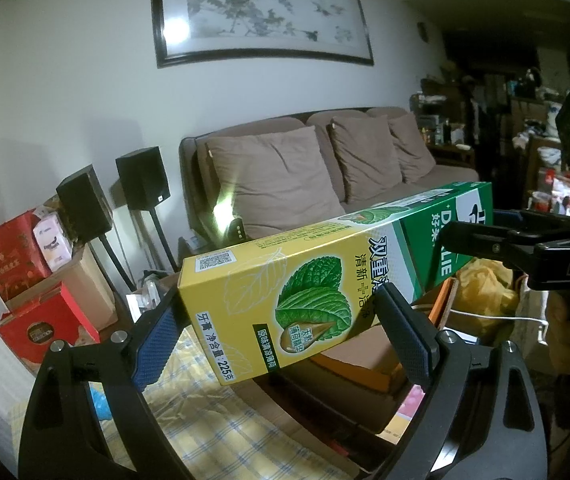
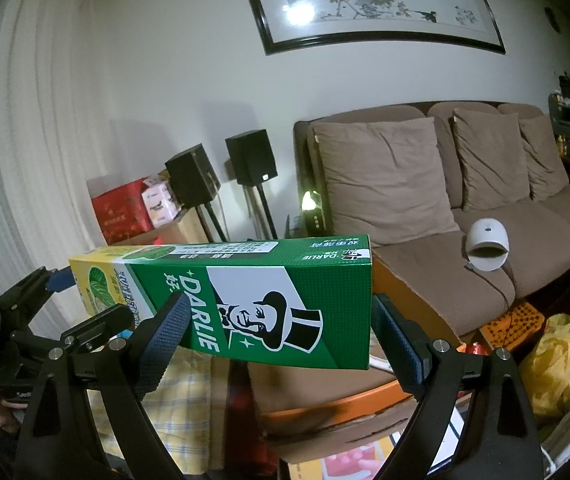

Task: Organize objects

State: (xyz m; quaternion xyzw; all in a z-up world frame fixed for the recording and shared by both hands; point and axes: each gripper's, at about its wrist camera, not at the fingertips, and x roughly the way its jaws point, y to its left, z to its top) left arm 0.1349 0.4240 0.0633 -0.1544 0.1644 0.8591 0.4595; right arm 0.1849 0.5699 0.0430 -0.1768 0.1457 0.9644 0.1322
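A long toothpaste box (image 1: 325,280) hangs in the air above the clutter, carried between both tools; its yellow end with the mint-leaf print sits between the pads of the left tool (image 1: 281,340), and its green end with the top-hatted figure sits between the pads of the right tool (image 2: 281,344); each tool is spread wide and pinches the box across its width, the blue ribbed pads pressed against opposite faces. In the left wrist view the box runs away up and to the right, where the right tool (image 1: 525,248) clamps its far green end; in the right wrist view the box (image 2: 245,300) runs off to the left, where the left tool (image 2: 57,280) grips the yellow end. The box lies roughly level, slightly tilted, and touches nothing beneath it.

Behind it stands a brown sofa (image 2: 485,208) with three cushions; a white rounded device (image 2: 487,250) with a cord rests on its seat; two black speakers (image 2: 251,156) on stands sit to the sofa's left, beside red cartons (image 1: 17,256); a framed ink painting (image 1: 261,8) hangs on the wall; a yellow checked cloth (image 1: 205,400) and a yellow bag (image 2: 557,364) lie below.
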